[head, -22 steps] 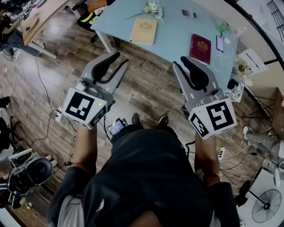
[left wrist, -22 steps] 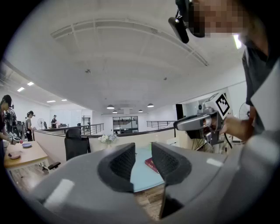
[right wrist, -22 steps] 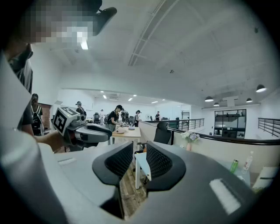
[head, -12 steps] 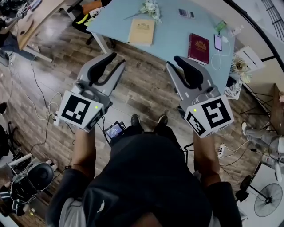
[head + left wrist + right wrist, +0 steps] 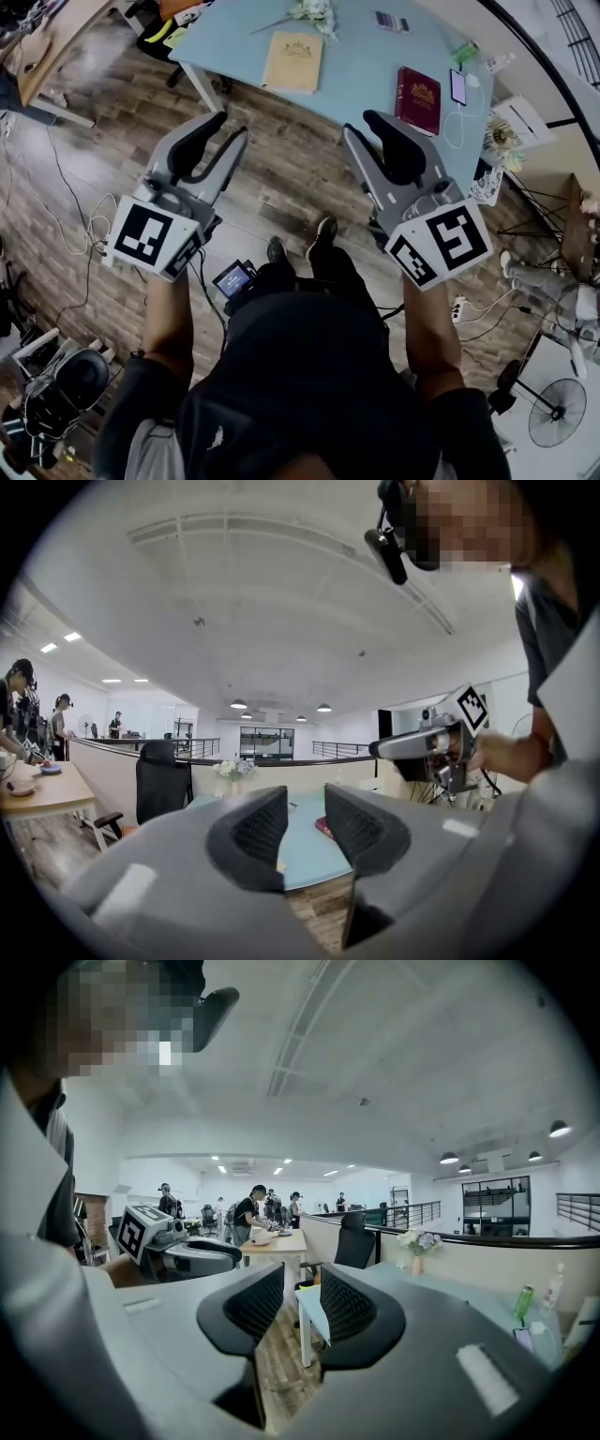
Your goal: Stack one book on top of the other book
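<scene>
Books stacked yet?

No. The tan book [image 5: 293, 61] and the red book [image 5: 419, 97] lie flat and well apart on the blue table [image 5: 361, 66]. The tan one is toward the left, and the red one is near the right edge, just beside a phone [image 5: 459, 87].

What do the grippers hold?

Nothing. The left gripper [image 5: 225, 131] has its jaws a little apart, with only air between the pads. The right gripper [image 5: 359, 127] is the same. Both hang over the wood floor [image 5: 300, 187], short of the table, pointing roughly level.

So what's left?

All of it, I'd judge: reach the table, close on one book, lift it, carry it across and lay it squarely on the other. Neither book looks touched.
</scene>
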Demonstrator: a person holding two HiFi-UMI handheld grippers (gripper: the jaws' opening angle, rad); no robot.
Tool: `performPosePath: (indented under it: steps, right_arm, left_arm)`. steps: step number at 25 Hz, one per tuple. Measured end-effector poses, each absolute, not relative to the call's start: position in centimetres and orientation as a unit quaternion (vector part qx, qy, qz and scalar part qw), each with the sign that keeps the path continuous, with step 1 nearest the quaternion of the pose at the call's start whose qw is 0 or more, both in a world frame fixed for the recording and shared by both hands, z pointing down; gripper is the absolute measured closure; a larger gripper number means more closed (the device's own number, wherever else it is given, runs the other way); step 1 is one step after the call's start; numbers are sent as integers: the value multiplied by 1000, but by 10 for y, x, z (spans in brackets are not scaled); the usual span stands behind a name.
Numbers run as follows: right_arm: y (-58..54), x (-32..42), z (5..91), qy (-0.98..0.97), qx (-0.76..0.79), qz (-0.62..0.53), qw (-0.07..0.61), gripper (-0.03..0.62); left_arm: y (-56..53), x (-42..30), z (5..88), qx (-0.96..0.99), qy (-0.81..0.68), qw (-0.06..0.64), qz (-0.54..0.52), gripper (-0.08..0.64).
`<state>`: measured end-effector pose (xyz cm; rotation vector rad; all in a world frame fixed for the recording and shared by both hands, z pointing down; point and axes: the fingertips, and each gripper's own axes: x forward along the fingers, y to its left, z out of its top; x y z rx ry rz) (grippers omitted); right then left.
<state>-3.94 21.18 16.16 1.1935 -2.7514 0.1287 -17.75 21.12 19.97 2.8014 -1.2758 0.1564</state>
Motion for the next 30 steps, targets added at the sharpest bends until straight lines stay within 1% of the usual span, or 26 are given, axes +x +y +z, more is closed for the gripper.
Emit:
performPosePath:
  steps: [4, 9, 15, 24, 30]
  right_arm:
    - [193, -37, 170, -917, 390, 48, 74, 489]
    - [170, -31, 174, -924, 373, 54, 63, 489]
    - [127, -7, 176, -934, 347, 61, 52, 489]
    - [59, 15, 184, -948, 306, 58, 63, 491]
    - [40, 34, 206, -952, 287, 83, 65, 490]
  left_arm:
    - [192, -176, 208, 902, -428, 35, 51, 388]
    - [173, -169, 213, 894, -442, 37, 63, 388]
    - [140, -141, 204, 882, -462, 40, 83, 388]
    - [90, -120, 200, 860, -502, 31, 84, 388]
    - [68, -98, 209, 850, -518, 41, 84, 388]
